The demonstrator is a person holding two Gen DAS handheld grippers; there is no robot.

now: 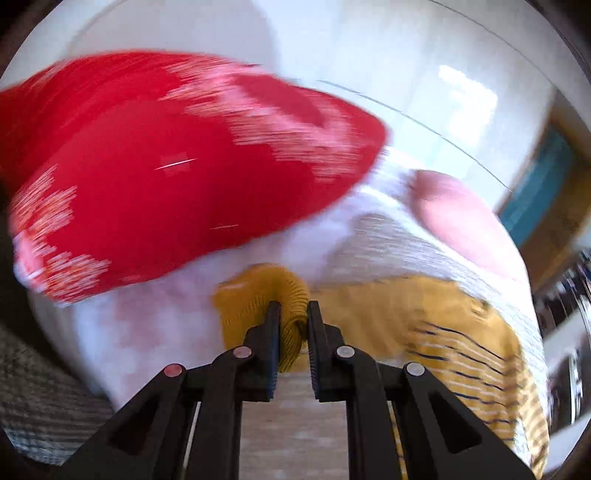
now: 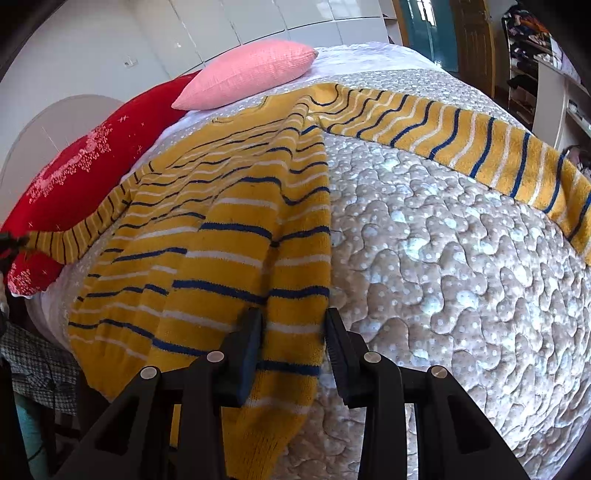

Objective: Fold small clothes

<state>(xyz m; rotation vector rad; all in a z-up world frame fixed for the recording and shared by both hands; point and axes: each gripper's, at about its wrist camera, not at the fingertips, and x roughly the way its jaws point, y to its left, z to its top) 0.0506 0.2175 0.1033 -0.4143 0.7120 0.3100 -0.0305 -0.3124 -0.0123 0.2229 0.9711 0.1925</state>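
A yellow knitted sweater (image 2: 229,229) with blue and white stripes lies spread on the quilted bed cover (image 2: 443,258). One sleeve (image 2: 480,144) stretches to the right, the other sleeve (image 2: 92,221) runs off to the left. My left gripper (image 1: 290,314) is shut on the ribbed yellow cuff (image 1: 291,314) of that left sleeve, held above the bed; the view is blurred. My right gripper (image 2: 293,321) is open, its fingers straddling the sweater's hem edge (image 2: 295,332) near the bed's front edge.
A red cushion (image 2: 74,173) with white pattern and a pink cushion (image 2: 251,70) lie at the bed's far left end; both show in the left wrist view (image 1: 166,166). White wardrobe doors (image 2: 258,18) stand behind. Shelves (image 2: 532,55) stand at the right.
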